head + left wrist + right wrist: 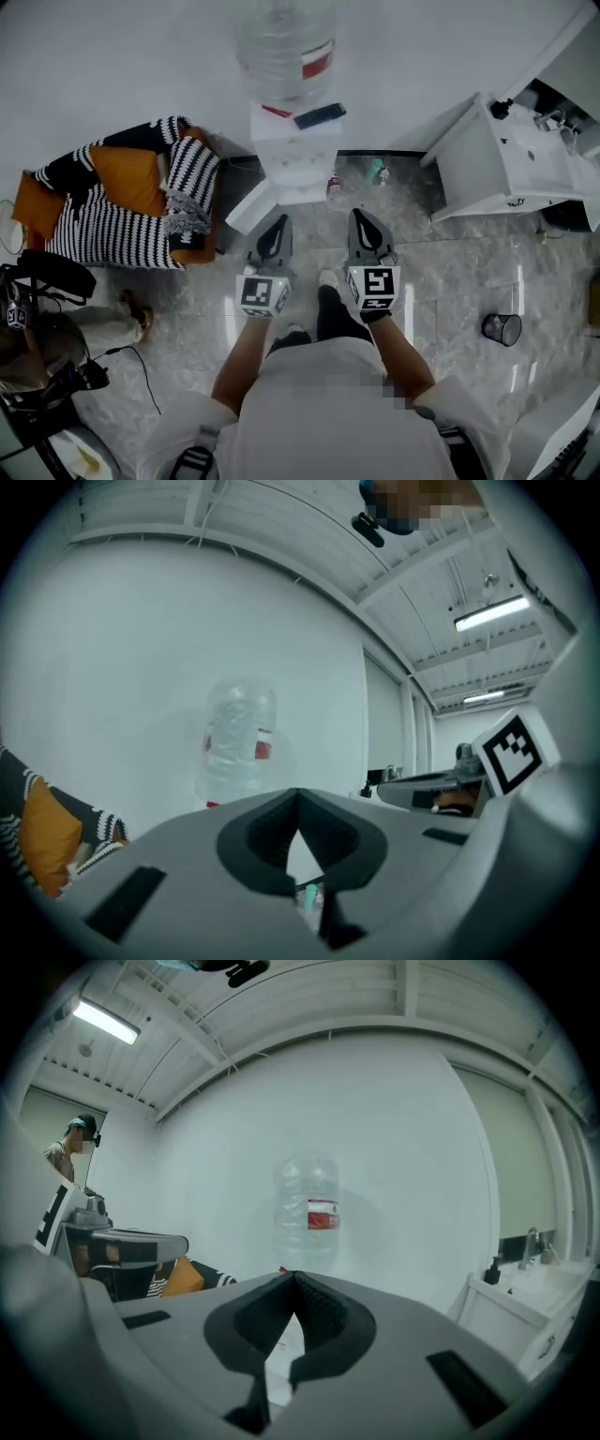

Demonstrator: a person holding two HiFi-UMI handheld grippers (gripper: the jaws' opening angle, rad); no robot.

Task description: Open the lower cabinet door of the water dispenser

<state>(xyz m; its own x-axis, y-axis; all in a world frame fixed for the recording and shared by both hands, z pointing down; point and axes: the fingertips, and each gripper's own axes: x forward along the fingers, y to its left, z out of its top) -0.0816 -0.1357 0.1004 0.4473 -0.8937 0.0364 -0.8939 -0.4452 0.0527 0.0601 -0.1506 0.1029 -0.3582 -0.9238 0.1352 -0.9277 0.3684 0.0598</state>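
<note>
The white water dispenser [295, 150] stands against the wall with a clear bottle [284, 42] on top. At its foot a white panel [249, 208], which looks like the lower door, angles out to the left. My left gripper [278, 221] and right gripper [362, 216] are held side by side in front of the dispenser, both shut and holding nothing. The left gripper view shows the shut left gripper [298, 799] below the bottle [239, 738]. From the right gripper view, the shut right gripper [295, 1279] points level at the bottle [307, 1208].
An armchair with an orange cushion and a striped blanket [122, 202] stands left of the dispenser. A white sink cabinet [506, 159] is at the right, and a black wastebasket [502, 328] sits on the floor. Small bottles [375, 171] stand beside the dispenser's base.
</note>
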